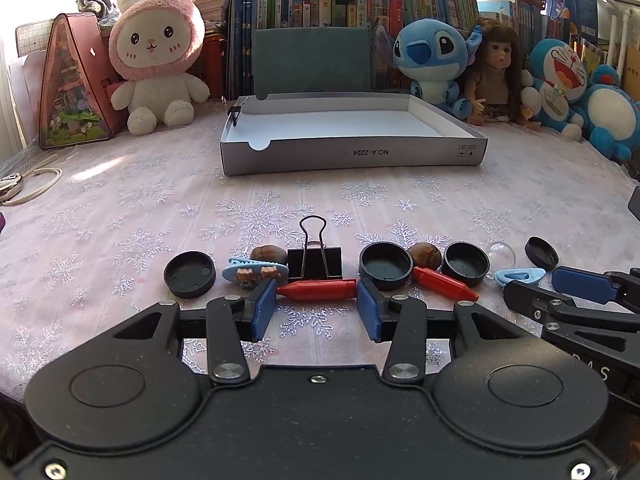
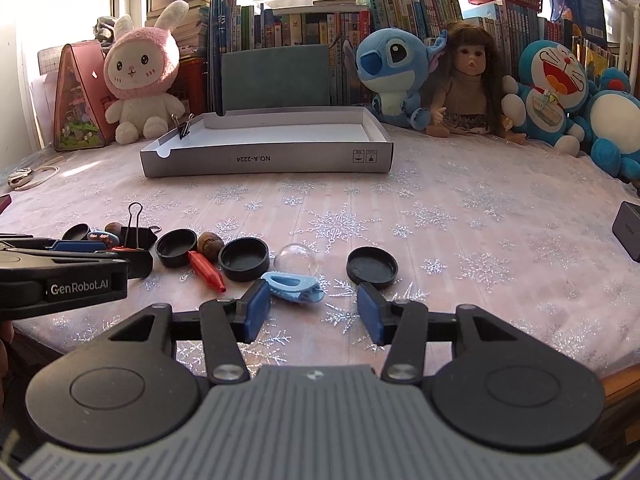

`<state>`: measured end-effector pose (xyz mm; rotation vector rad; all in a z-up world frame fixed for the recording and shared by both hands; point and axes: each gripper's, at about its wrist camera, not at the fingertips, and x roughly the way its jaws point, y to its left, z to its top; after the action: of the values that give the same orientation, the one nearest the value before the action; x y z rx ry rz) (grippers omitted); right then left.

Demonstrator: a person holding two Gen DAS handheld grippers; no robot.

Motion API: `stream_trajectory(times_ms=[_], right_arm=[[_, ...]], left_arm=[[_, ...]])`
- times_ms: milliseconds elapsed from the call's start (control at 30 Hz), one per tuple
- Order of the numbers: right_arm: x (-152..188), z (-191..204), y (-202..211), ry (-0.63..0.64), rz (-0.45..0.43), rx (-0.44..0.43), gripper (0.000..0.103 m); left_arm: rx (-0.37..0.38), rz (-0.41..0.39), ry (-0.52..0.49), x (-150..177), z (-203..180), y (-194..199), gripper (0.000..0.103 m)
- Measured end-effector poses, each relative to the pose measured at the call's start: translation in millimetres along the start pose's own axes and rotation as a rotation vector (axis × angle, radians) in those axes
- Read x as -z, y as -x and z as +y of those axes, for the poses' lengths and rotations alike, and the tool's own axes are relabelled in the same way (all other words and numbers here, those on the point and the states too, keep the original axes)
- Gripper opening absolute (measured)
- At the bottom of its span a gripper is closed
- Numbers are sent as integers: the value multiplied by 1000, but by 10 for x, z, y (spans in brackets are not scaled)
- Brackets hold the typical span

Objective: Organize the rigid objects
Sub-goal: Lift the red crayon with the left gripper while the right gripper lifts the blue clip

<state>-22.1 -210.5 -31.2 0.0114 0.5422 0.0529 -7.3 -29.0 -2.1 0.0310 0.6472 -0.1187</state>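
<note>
A row of small objects lies on the tablecloth. My left gripper (image 1: 316, 304) is open, its blue pads on either side of a red crayon (image 1: 316, 290), just in front of a black binder clip (image 1: 315, 262). Black caps (image 1: 188, 274), nuts, a second red crayon (image 1: 444, 282) and blue hair clips (image 1: 254, 273) lie alongside. My right gripper (image 2: 312, 304) is open and empty, just behind a light blue hair clip (image 2: 294, 286), a clear dome (image 2: 298, 260) and a black cap (image 2: 372, 268). The grey box (image 1: 352, 154) stands behind, with a small clip on its left wall.
Plush toys (image 1: 158, 56), a doll (image 2: 466, 80), a pink triangular house (image 1: 74, 80) and books line the back. A cord and keys (image 1: 24, 184) lie at far left. A dark object (image 2: 630, 228) sits at the right edge of the table.
</note>
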Motion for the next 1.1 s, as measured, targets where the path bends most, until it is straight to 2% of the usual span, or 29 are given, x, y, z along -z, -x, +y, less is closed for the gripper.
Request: stream_trajectory(times_ms=[233,300,367,500,600,667,767,967,1000,1033,1100], right_arm=[[-8,-115,37,-4,11,6,64],[-16,-124,31,0,13,9,61],[-25,-130,33,-3,9,11,53],[-44,-67,77,5,-14,-35,54],[-53,3,65,25,-22,-36,54],[-59,41,31,36,-26,-22,61],[-69,87,-31,59,-28,-2,67],[-74,125,-91,97,-24,13,68],[-74,129,-90,96,-23,10,66],[-76,134,-84,96,-20,3,49],[-81,136,-68,85,-17,-4,45]], left_arm=[[-1,1,2,2,15,1,43],[-1,1,4,2,15,2,42],[-2,3,6,4,16,3,43],[-4,4,8,10,20,4,43],[-5,3,6,11,20,3,43],[-6,5,3,10,17,0,43],[-9,5,2,10,15,-7,43],[-17,2,-7,8,-4,-26,42],[-19,0,-9,9,-12,-22,42],[-20,-1,-14,8,-20,-8,42],[-12,-11,-21,2,-29,41,42]])
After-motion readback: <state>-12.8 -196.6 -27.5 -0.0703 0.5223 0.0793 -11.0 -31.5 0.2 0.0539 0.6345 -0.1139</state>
